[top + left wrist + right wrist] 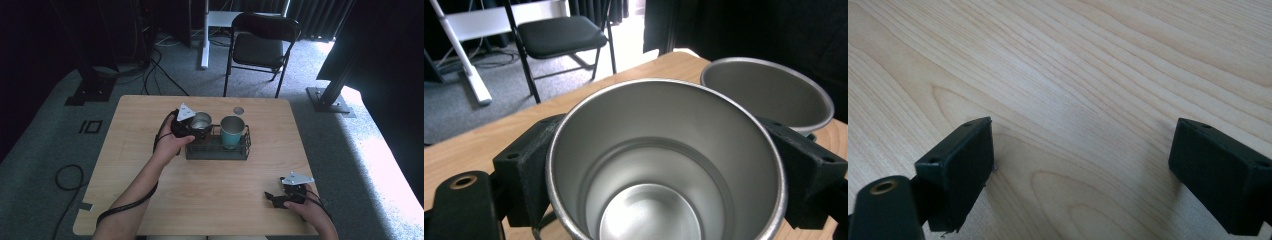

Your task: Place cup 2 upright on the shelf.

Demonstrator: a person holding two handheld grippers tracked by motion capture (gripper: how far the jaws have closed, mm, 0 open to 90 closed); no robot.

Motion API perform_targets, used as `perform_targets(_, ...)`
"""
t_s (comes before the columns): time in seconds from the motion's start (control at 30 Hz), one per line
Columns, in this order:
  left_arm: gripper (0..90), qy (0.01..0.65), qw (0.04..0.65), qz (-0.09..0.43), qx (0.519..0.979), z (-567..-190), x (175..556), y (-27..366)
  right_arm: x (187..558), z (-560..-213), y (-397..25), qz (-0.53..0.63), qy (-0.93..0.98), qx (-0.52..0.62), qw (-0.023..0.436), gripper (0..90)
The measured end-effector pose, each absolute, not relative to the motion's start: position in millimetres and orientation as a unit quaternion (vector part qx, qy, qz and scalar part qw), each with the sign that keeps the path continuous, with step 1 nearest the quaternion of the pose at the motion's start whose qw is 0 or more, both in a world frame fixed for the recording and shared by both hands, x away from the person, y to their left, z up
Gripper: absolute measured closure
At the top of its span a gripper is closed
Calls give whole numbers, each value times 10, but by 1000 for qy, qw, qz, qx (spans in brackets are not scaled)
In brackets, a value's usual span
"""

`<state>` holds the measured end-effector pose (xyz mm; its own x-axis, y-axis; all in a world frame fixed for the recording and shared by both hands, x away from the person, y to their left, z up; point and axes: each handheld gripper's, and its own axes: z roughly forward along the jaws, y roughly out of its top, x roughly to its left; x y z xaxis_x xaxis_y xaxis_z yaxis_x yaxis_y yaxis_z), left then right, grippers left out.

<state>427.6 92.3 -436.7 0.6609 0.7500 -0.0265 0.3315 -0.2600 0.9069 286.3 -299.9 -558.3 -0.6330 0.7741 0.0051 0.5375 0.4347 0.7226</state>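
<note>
A bare steel cup [201, 120] stands upright at the left end of a black wire rack [217, 150], and my left gripper [196, 128] is shut on it from the left. In the left gripper view both jaws press the cup's [664, 165] sides and I look into its empty inside. A teal cup [232, 131] with a steel inside [769, 92] sits upright in the rack's right half. My right gripper [280, 196] rests low near the table's front right corner, open, with bare wood between its jaws [1083, 180].
The wooden table [150, 130] has a small grey round spot [238, 110] behind the rack. A black folding chair [260, 45] stands beyond the far edge, with a white post [205, 35] to its left. Cables lie on the grey floor [67, 175].
</note>
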Motion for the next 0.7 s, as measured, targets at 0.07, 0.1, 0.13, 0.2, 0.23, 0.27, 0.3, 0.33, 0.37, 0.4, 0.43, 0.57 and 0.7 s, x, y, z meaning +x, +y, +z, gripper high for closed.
perform_targets(0.07, 138, 355, 495, 209, 765, -4404, 4280, 911, 2863, -5583, -2999, 356, 831, 395, 166, 105)
perform_targets(0.1, 139, 356, 496, 207, 765, -4423, 4281, 904, 2863, -5582, -2999, 356, 830, 395, 166, 105)
perform_targets(0.13, 139, 356, 495, 207, 766, -4440, 4281, 896, 2863, -5583, -2999, 356, 831, 395, 166, 105)
perform_targets(0.2, 139, 358, 494, 206, 765, -4479, 4284, 875, 2863, -5583, -2999, 356, 831, 395, 166, 105)
perform_targets(0.23, 139, 360, 494, 203, 765, -4499, 4287, 869, 2863, -5583, -2999, 356, 831, 395, 166, 105)
perform_targets(0.27, 138, 360, 493, 203, 766, -4518, 4290, 865, 2863, -5583, -2999, 356, 831, 395, 166, 105)
perform_targets(0.3, 139, 360, 491, 202, 767, -4536, 4291, 861, 2863, -5583, -2999, 356, 831, 395, 166, 105)
perform_targets(0.33, 139, 360, 489, 203, 768, -4555, 4293, 857, 2863, -5583, -2999, 356, 831, 395, 166, 105)
perform_targets(0.37, 139, 361, 488, 203, 768, -4573, 4294, 857, 2863, -5583, -2999, 356, 831, 395, 166, 105)
perform_targets(0.4, 138, 361, 488, 202, 769, -4589, 4296, 857, 2863, -5583, -2999, 356, 831, 395, 166, 105)
perform_targets(0.43, 139, 361, 487, 201, 769, -4603, 4297, 858, 2863, -5583, -2999, 356, 831, 395, 166, 105)
perform_targets(0.57, 138, 363, 482, 202, 771, -4658, 4303, 854, 2863, -5583, -2999, 356, 831, 395, 166, 105)
perform_targets(0.7, 138, 364, 480, 199, 773, -4695, 4309, 842, 2863, -5583, -2999, 356, 831, 395, 166, 105)
